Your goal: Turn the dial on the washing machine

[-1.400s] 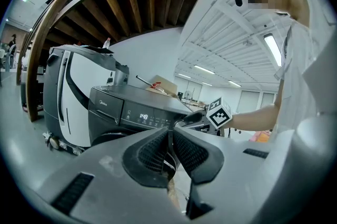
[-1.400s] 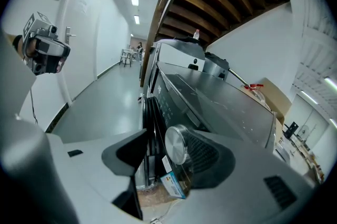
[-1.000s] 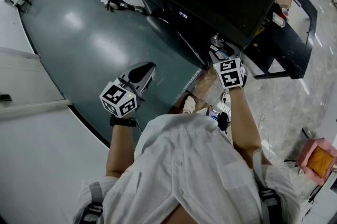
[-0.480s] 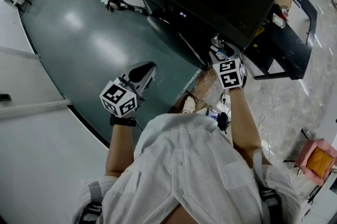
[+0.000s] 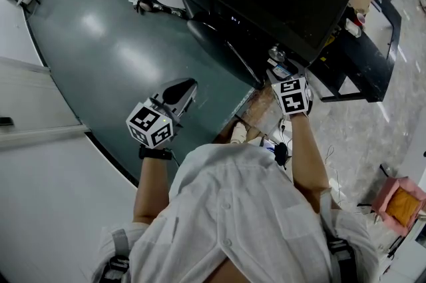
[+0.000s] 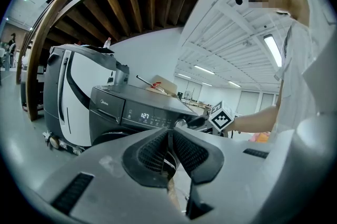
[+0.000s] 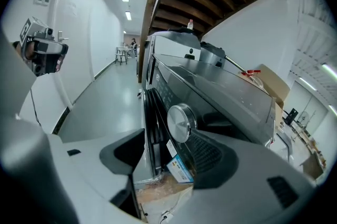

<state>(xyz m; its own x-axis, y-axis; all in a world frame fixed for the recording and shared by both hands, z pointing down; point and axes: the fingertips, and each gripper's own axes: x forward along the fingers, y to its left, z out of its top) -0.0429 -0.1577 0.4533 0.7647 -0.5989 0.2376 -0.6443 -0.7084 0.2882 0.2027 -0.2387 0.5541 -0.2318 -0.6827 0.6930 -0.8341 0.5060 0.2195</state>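
The right claw (image 7: 167, 152) is spread wide with nothing gripped in it, and it's lined up right at the dial (image 7: 181, 123). The round silver knob is seen in the gap between the two jaws, sitting closer to the ribbed pad (image 7: 206, 153) than to the other side. It isn't clamped. Whether that pad is actually touching it can't be told.

The wide spread makes sense, going by the task: a knob like that probably has to be straddled before it can be pinched and twisted.

The dial itself is found on the front control panel of the dark washing machine (image 7: 226, 92), near the end of the panel and above the door.

The left claw (image 6: 169, 150) is pressed shut on nothing. It's held low over the green floor (image 5: 113, 55), well apart from the machine and pointed at its front. It's probably just parked out of the way, since one claw should be enough for a knob.

Stuff that can be read:
- "Midea" is printed on the drawer front (image 6: 108, 103).
- The lit display (image 6: 145, 116) is read as roughly 1:27, though the colon isn't certain.
- A blue-and-white sticker (image 7: 179, 166) is stuck below the dial, with print too small to make out.
- Only black-and-white square patterns are shown on the right claw's marker cube (image 5: 291, 95), no letters.
- A cardboard box (image 7: 269, 80) is left on top of the machine, with nothing legible on it.
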